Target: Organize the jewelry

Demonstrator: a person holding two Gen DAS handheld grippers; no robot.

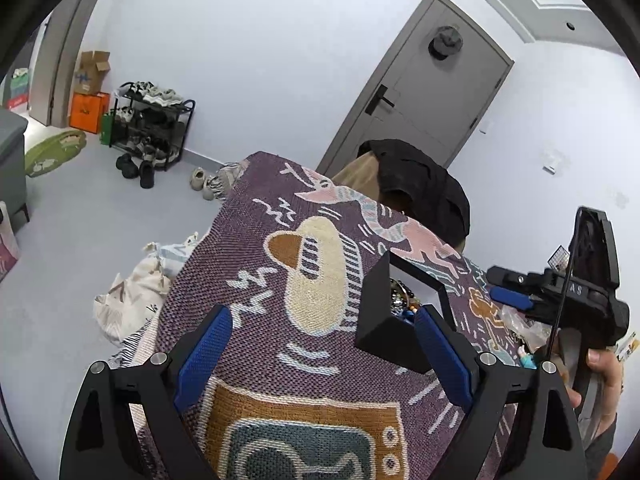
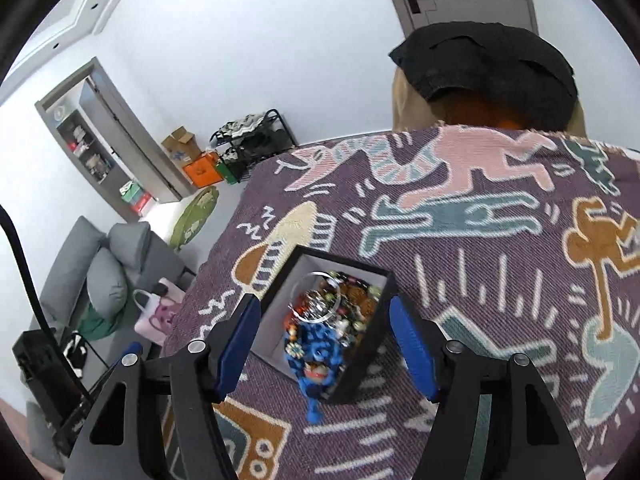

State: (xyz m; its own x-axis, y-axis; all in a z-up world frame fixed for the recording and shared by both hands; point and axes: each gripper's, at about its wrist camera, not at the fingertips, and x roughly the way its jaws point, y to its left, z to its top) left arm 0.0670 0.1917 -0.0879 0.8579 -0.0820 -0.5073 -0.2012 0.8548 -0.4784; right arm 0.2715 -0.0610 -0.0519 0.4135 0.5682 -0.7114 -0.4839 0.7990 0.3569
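Note:
A black open box [image 2: 360, 364] with a pale inside stands on the patterned purple blanket [image 2: 480, 288]. It holds a heap of jewelry [image 2: 332, 312]: beaded pieces, a clear bangle and a blue beaded strand [image 2: 316, 392] that hangs over the near rim. My right gripper [image 2: 326, 350] is open, its blue pads on either side of the box, above it. My left gripper [image 1: 322, 354] is open and empty, the box [image 1: 384, 320] just inside its right finger. The right gripper [image 1: 512, 298] also shows at the right of the left wrist view.
A chair back draped with a black garment [image 2: 488, 68] stands behind the table. Small packets and trinkets [image 1: 524, 332] lie at the blanket's right. On the floor are cloth bags [image 1: 132, 292], a shoe rack [image 1: 152, 124] and a grey sofa [image 2: 104, 264].

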